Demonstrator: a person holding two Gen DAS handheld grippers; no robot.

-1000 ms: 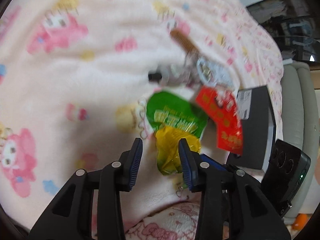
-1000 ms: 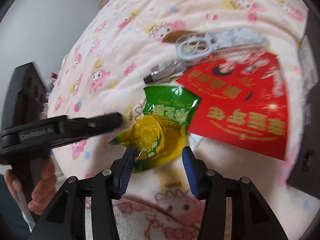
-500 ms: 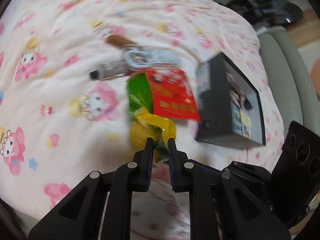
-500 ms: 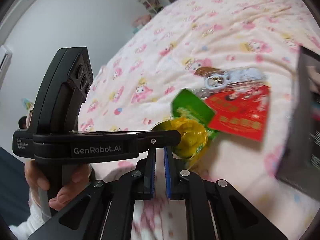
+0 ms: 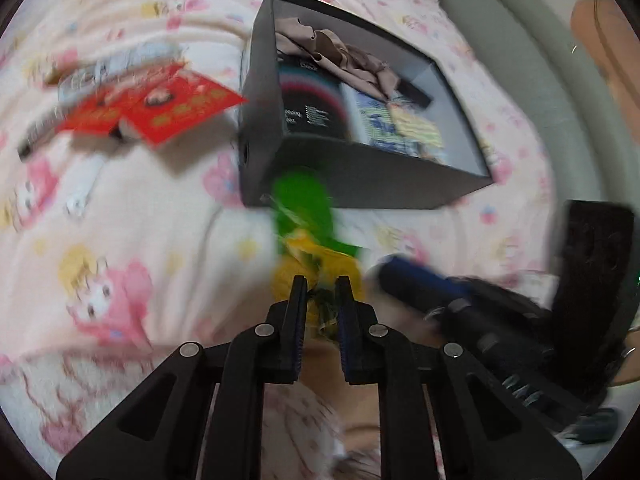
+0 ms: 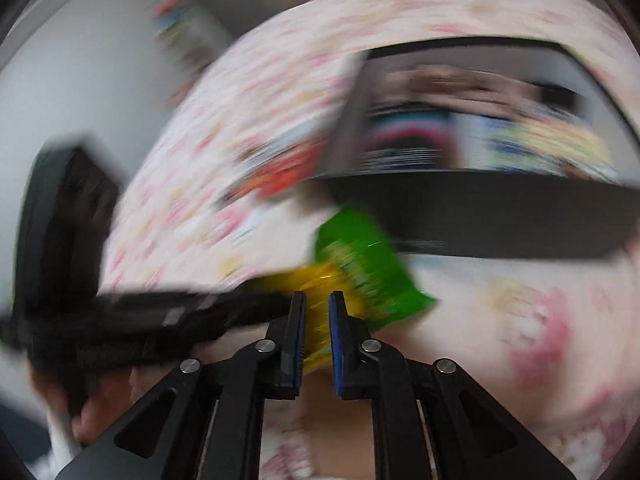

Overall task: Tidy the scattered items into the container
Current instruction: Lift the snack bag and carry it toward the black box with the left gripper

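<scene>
Green-yellow snack bag point(image 5: 308, 240), gripped by both grippers, overlaps box rim point(image 5: 360, 152)

Ahead: near wall of black box point(image 5: 360, 176) blocked the direct path | above: box top stood open | left: red packets point(image 5: 160, 112) lay on blanket point(image 5: 132, 208)

The right gripper point(image 6: 318, 304) is pinched on the yellow end of a green and yellow snack packet point(image 6: 360, 272), whose green part sticks out up and to the right, just in front of the near wall of the black box point(image 6: 480, 216). The left gripper point(image 6: 168, 316) reaches in from the left, its tip at the packet's yellow end, with a hand point(image 6: 100, 400) below it. All is heavily blurred; inside the box only striped and yellow-blue shapes show, and a red packet point(image 6: 280, 178) lies on the pink patterned blanket point(image 6: 248, 112) left of the box.
</scene>
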